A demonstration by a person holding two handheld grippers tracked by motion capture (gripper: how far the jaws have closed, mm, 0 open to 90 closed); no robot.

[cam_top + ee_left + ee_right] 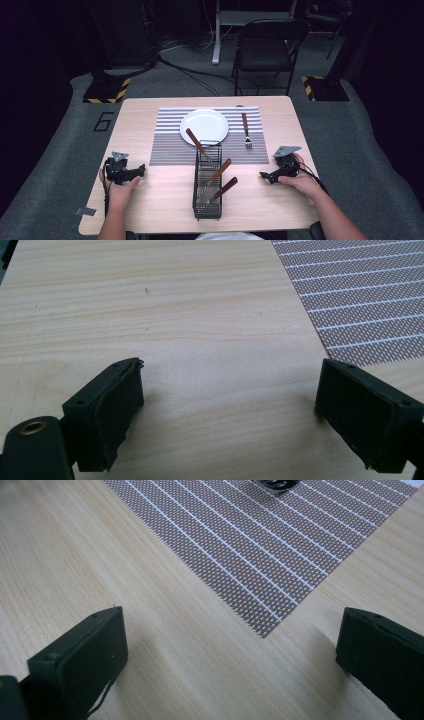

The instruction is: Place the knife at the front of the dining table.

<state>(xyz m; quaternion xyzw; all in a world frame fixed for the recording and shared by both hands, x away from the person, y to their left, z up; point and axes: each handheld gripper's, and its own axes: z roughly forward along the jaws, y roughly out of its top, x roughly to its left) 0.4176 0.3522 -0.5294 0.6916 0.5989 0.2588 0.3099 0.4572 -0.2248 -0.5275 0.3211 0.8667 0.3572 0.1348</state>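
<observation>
- The table [150, 197] is a pale wooden top, and a striped mat [170, 142] is laid across its far half.
- A black wire rack [207, 187] is seen standing at the near edge of the mat, running back toward the person, and everything else is placed from it.
- A white plate [210, 122] is set on the mat just beyond the rack; a fork [246, 131] with a wooden handle lies on the mat to the right of the plate, apart from the rack.
- Three wooden-handled pieces of cutlery [220, 172] are held in the rack, all leaning with handles up: one at its far end, tilted toward the plate, two in the near half.
- The left gripper [134, 172] is rested on the table well left of the rack, jaws wide and empty.
- The right gripper [266, 176] is rested well right of the rack, jaws likewise wide and empty.
- The step in hand is judged to be a reach for the cutlery; a handle is best approached from above, gripped across the wood near its top, and lifted along its lean so the wires are not snagged.
</observation>
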